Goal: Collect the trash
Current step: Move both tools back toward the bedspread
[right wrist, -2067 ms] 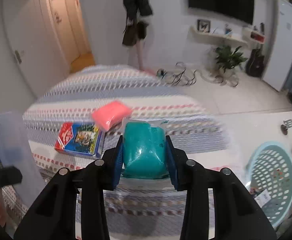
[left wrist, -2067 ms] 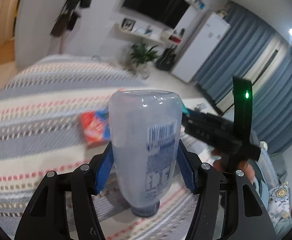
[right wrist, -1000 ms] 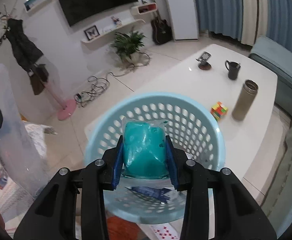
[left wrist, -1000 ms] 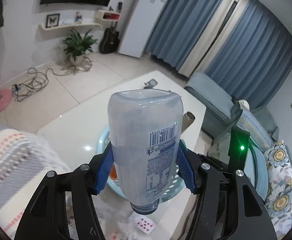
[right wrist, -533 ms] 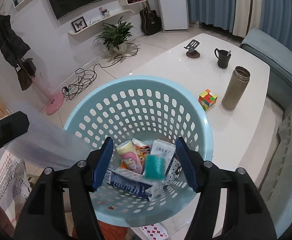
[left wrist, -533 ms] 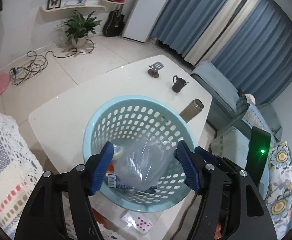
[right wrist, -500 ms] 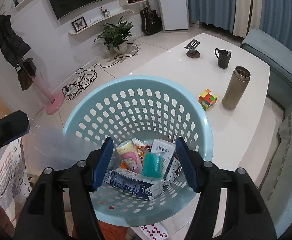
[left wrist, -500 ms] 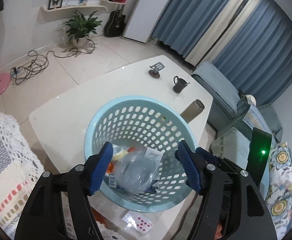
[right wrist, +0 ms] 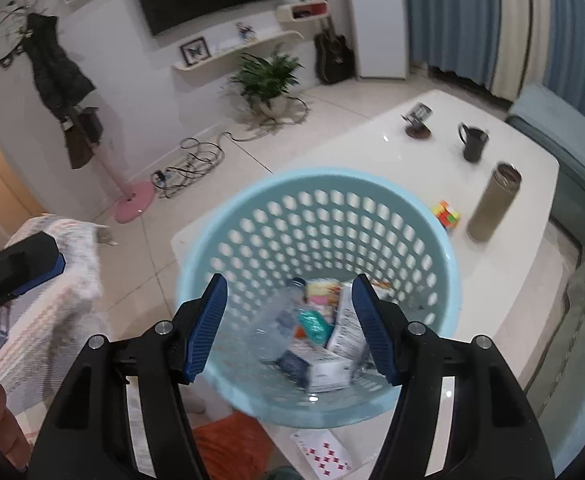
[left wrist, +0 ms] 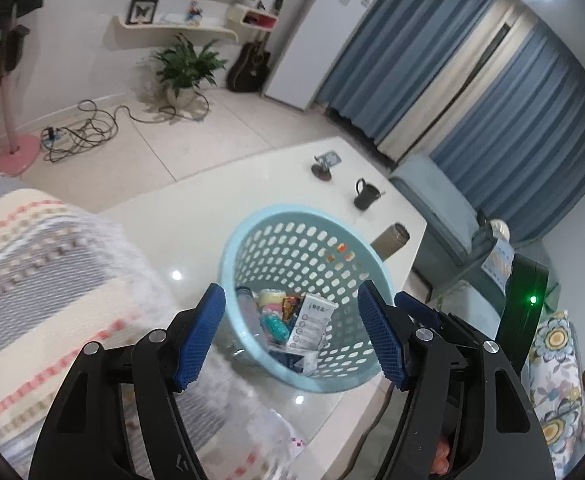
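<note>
A light blue perforated basket (left wrist: 292,248) (right wrist: 332,220) stands on the white table (left wrist: 196,216). Inside it lie a clear plastic bottle (left wrist: 248,312) (right wrist: 276,328), a teal packet (left wrist: 274,326) (right wrist: 312,324), a white box (left wrist: 312,320) (right wrist: 348,328) and other wrappers. My left gripper (left wrist: 290,292) hovers above the basket's near rim, open, with nothing between its blue pads. My right gripper (right wrist: 288,282) hangs over the basket, also open and holding nothing. The left gripper's housing (right wrist: 16,268) shows at the left edge of the right wrist view.
On the table beyond the basket stand a dark mug (right wrist: 474,144), a metal flask (right wrist: 494,208), a colour cube (right wrist: 446,214) and a phone stand (right wrist: 418,120). A striped blanket (left wrist: 44,280) lies left. A card pack (right wrist: 324,452) sits under the basket's near side. A sofa (left wrist: 432,184) is behind.
Both grippers opened; the bottle and the teal packet dropped into the basket and now lie there. Both hands have drawn back a little from over the basket.
</note>
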Tool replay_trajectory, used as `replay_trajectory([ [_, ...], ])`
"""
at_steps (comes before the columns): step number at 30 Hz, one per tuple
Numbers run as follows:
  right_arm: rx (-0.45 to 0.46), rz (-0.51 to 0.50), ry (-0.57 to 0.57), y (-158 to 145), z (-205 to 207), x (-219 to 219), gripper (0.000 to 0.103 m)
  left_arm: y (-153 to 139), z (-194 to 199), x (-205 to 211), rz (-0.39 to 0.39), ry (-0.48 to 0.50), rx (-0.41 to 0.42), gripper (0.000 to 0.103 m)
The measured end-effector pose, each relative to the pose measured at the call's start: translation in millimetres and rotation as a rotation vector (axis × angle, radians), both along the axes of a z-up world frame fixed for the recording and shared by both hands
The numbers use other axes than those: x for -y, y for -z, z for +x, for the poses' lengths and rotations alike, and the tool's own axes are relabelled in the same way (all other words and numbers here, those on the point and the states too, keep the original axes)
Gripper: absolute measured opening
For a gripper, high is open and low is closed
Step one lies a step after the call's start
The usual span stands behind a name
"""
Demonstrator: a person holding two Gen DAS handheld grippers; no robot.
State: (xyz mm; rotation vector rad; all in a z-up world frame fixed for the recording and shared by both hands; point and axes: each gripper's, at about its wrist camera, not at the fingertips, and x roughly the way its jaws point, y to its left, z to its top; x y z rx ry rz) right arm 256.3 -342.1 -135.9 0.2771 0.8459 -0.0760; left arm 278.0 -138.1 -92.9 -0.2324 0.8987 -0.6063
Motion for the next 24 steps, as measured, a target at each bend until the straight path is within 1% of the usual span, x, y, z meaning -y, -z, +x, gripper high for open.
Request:
replay_trajectory([
  [6, 0.082, -0.01, -0.106, -40, -3, -60, 0.061, -33, -27, -56, -0.019, -0.093, 0.083, 0.067],
  [10, 0.113, 0.008, -0.204, -57, -3, -110, 0.061, -49, -44, -98, 0.009, -0.175, 0.134, 0.067],
  [12, 0.117, 0.005, -0.252, -60, -1, -136, 0.061, -54, -51, -120, 0.015, -0.214, 0.151, 0.071],
  [16, 0.116, -0.021, -0.341, -56, -2, -190, 0.061, -58, -67, -169, 0.05, -0.323, 0.172, 0.072],
  [19, 0.098, -0.018, -0.4, -45, -2, -224, 0.062, -54, -77, -206, 0.073, -0.398, 0.171, 0.076],
  [23, 0.079, -0.031, -0.464, -27, -4, -259, 0.066, -41, -83, -256, 0.084, -0.485, 0.132, 0.076],
  [24, 0.075, -0.037, -0.475, -24, -4, -265, 0.067, -37, -84, -265, 0.097, -0.504, 0.122, 0.075],
])
